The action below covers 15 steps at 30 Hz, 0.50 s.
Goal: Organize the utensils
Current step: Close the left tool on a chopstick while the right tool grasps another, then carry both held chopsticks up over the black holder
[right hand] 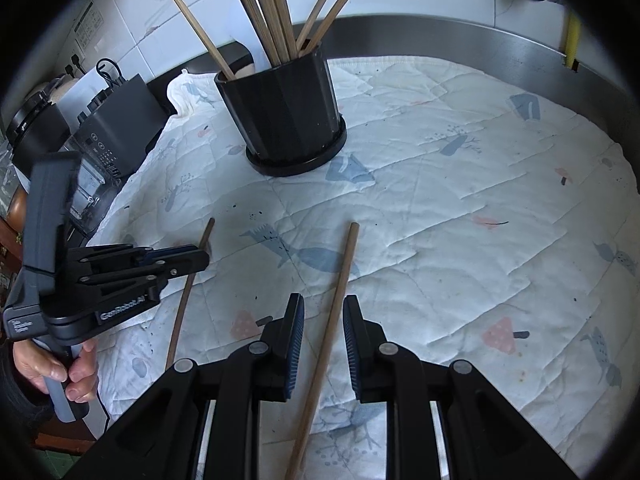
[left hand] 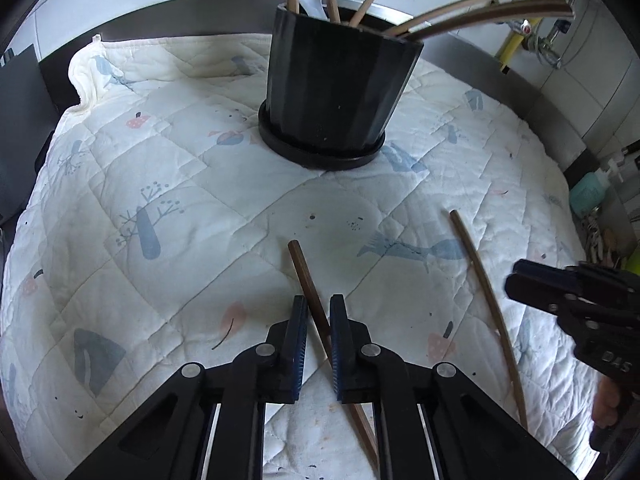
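Two loose chopsticks (left hand: 310, 284) (left hand: 486, 292) – one black holder (left hand: 336, 92) – one quilted mat (left hand: 160, 168)

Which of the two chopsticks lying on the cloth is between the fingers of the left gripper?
The darker chopstick, between the left gripper fingers. The other chopstick lies between the right gripper fingers.

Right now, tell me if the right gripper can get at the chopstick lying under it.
Probably yes: the right gripper is open, straddling the chopstick on the quilt, nothing between them.
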Each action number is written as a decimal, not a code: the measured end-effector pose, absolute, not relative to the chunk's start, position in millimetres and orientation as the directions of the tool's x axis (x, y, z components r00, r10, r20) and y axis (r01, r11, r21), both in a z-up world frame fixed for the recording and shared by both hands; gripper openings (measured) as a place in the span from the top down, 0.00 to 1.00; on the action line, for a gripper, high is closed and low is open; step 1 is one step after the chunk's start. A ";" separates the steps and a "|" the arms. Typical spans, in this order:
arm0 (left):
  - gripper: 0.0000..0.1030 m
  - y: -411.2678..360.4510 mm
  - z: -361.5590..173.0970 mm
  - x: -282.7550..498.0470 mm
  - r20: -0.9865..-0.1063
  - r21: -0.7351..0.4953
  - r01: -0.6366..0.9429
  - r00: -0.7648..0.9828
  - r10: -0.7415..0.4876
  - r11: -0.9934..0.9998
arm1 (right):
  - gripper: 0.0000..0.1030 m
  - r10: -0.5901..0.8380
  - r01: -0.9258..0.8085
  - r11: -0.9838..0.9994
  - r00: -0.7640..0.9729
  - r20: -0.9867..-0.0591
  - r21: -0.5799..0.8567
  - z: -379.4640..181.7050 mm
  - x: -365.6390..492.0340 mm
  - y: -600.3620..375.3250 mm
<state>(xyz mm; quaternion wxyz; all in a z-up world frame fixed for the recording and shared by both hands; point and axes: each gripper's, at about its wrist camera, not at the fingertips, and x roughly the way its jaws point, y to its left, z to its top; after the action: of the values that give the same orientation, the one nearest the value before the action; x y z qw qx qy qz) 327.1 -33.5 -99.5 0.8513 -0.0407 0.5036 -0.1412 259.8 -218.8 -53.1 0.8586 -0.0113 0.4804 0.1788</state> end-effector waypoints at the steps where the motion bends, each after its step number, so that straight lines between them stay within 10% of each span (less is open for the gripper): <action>1: 0.90 -31.5 -96.1 325.9 -0.835 -0.224 0.205 0.464 -0.296 0.953 | 0.78 0.294 -0.317 0.936 0.470 -0.832 0.152 -54.6 262.4 -218.1; 15: 0.95 -5.8 -9.2 298.2 -0.635 -0.234 0.283 0.680 -0.366 0.930 | 0.78 0.256 -0.283 0.948 0.411 -0.875 0.145 -75.0 291.1 -208.2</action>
<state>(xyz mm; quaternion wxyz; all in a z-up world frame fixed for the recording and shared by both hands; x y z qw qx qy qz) 298.2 -5.8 -9.2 0.9147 -0.0584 0.3585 -0.1774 291.1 -208.2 -75.0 0.8399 -0.0129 0.5183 0.1605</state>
